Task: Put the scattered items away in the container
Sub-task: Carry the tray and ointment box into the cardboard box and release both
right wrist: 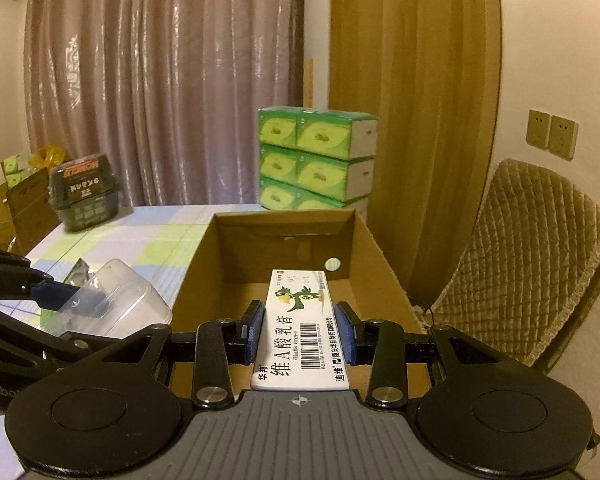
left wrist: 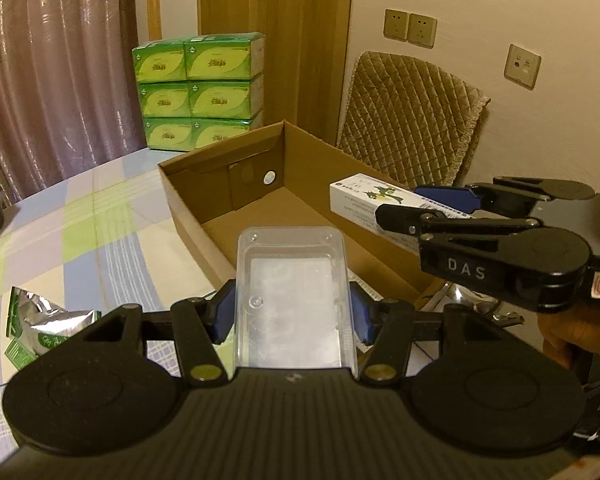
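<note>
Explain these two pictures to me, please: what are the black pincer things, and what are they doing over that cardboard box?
They are two hand-held grippers; a person works them, and no robot arm is involved. Each carries a wide-angle camera looking along its fingers, so each picture is one gripper's own view. The left gripper is shut on a clear plastic tray. The right gripper is shut on a white ointment carton with a green bird on it, held over the open cardboard box. The box stands on a checked tablecloth, where a torn foil packet lies. Stacked green tissue packs and a padded chair stand behind.

One cardboard box [left wrist: 228, 184], two wall sockets [left wrist: 410, 28].
</note>
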### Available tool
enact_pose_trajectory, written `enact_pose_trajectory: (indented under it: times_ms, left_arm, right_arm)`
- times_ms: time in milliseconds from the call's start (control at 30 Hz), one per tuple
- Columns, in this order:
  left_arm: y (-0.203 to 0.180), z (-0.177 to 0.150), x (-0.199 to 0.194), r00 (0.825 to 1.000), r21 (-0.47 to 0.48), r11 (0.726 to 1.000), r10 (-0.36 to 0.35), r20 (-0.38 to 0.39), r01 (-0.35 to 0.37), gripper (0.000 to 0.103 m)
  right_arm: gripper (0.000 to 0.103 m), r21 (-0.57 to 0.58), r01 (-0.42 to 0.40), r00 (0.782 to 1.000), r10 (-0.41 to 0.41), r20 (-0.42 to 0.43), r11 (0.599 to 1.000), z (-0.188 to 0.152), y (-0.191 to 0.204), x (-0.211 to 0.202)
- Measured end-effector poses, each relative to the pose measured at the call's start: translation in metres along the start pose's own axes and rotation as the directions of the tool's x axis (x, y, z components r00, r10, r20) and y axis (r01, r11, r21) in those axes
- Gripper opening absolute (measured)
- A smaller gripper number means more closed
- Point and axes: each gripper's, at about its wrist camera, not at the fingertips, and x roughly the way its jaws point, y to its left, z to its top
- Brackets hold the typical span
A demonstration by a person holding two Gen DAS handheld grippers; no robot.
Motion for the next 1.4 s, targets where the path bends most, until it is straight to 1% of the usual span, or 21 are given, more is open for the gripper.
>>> enact_pose_trajectory:
  times_ms: [233,800,833,867,1000,1400]
  left_arm:
    - [-0.006,0.004,0.014,1.0,-0.004,1.0,-0.011,-0.01,0.011,0.052]
    - [-0.017,0.015,0.053,0.998,-0.035,0.998,-0.054,-0.027,0.053,0.052]
    - [-0.017,0.015,0.054,0.998,-0.037,0.998,-0.05,-0.027,0.049,0.059]
    - [-0.017,0.015,0.054,0.999,-0.035,0.998,-0.044,-0.022,0.043,0.062]
    - [-0.018,0.012,0.049,1.0,-0.013,1.0,-0.017,-0.015,0.017,0.062]
    - [-0.001,0.004,0.032,1.0,-0.05,0.999,0.011,-0.004,-0.011,0.063]
  right_arm:
    - [0.036,0.024,0.015,1.0,-0.015,0.0,1.0,-0.002,-0.016,0.002]
    - [0.036,0.067,0.038,0.999,-0.036,-0.023,0.997,-0.013,-0.04,0.013]
    - [0.036,0.068,0.039,0.999,-0.038,-0.024,0.997,-0.013,-0.041,0.014]
    - [0.036,0.07,0.04,0.999,-0.039,-0.025,0.997,-0.014,-0.042,0.014]
    - [0.036,0.072,0.041,0.999,-0.039,-0.03,0.997,-0.015,-0.043,0.015]
    - [0.036,0.061,0.015,0.999,-0.013,-0.031,0.998,-0.015,-0.032,0.018]
